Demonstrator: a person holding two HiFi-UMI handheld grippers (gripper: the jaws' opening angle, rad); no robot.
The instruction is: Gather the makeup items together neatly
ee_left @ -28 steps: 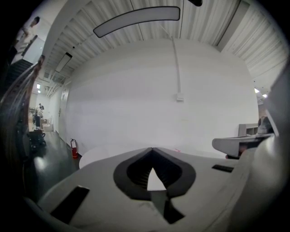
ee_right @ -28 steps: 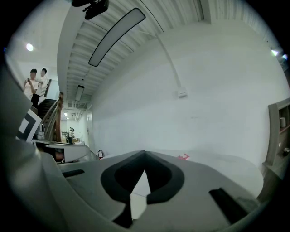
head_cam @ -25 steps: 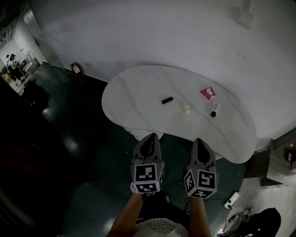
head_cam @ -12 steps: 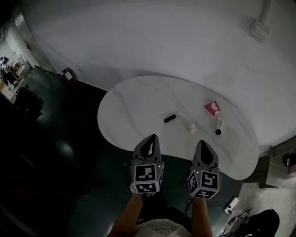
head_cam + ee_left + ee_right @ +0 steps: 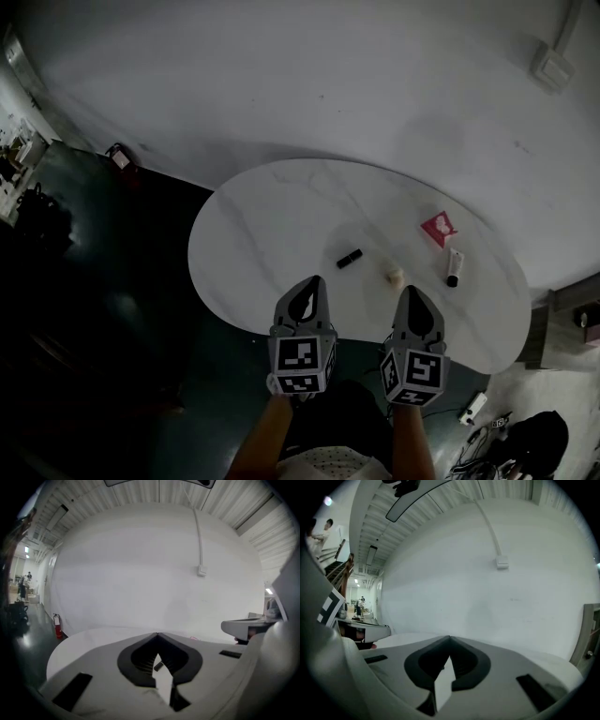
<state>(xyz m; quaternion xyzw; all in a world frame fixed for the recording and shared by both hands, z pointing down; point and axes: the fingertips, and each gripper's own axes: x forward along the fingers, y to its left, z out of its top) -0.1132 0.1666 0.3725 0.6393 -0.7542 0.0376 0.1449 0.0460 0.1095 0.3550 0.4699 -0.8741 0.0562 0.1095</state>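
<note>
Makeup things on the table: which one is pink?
The pink packet, lying farthest back. The others are a black stick, a small cream piece and a white tube with a black cap.

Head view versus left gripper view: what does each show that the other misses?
Only the head view: the cream item, the black-capped tube, the marker cubes and the person's forearms. Only the left gripper view: the ribbed ceiling above the wall. Both: the white table, the black item (in the left gripper view it shows through the opening behind the tongs), the wall box, and the left gripper, its tongs shut with nothing in them.
</note>
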